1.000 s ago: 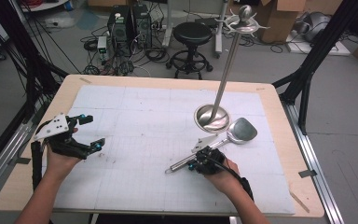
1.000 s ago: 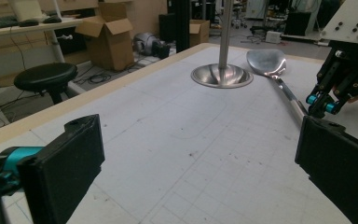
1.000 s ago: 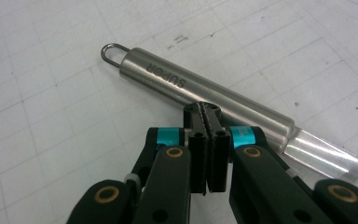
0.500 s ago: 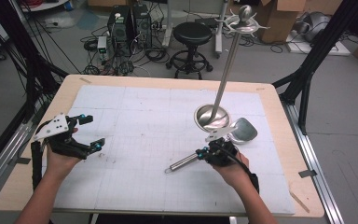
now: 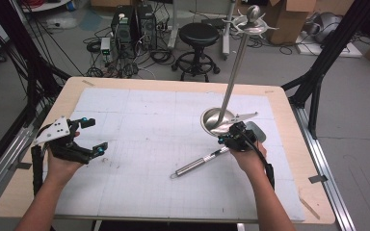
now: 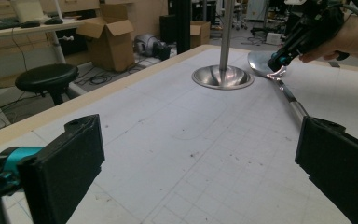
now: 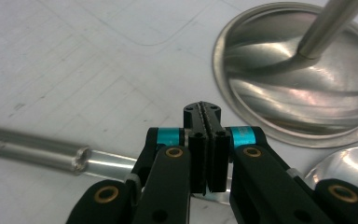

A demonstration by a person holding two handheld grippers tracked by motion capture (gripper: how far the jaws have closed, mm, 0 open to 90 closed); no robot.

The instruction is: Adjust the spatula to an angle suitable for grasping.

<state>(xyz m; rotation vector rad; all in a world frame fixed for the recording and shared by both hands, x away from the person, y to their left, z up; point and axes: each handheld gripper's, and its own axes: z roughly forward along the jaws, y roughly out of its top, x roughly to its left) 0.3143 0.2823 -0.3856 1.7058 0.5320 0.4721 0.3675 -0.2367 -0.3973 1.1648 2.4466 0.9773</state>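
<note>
Wooden worktop point(image 5: 289, 159) with a white gridded mat point(image 5: 149, 144) over most of it. Left hand-held gripper point(image 5: 89, 136) sits at the mat's left edge, held in the person's left hand point(image 5: 60, 161), grey three-cornered plate on top, jaws spread wide with nothing between them; in the left gripper view its two black pads point(image 6: 70, 163) stand far apart over bare mat. Right hand-held gripper point(image 5: 229, 138) is right of centre, held in the right hand point(image 5: 250, 156), just beside the round steel base point(image 5: 218, 119) of a metal stand. A slim pole point(image 5: 233, 72) rises from that base and leans in the high view up to a top piece with prongs and a ball point(image 5: 250, 19). A long metal ladle-type spoon point(image 5: 200, 163) lies on the mat, tubular handle pointing toward the lower left, with a loop at its end, bowl point(image 5: 256, 131) at the right next to the stand base and partly under the gripper. In the right gripper view the jaws are pressed together, tips point(image 7: 207, 122) closed right over the flat neck of the spoon point(image 7: 109, 165) where the handle tube ends; cannot tell if the neck is pinched or the jaws are just closed above it. Stand base point(image 7: 303, 74) lies close ahead of the tips, spoon bowl edge at lower right. Behind the worktop on the floor: black stool point(image 5: 199, 36), computer towers point(image 5: 132, 24), cables, cardboard boxes point(image 5: 289, 14).
</note>
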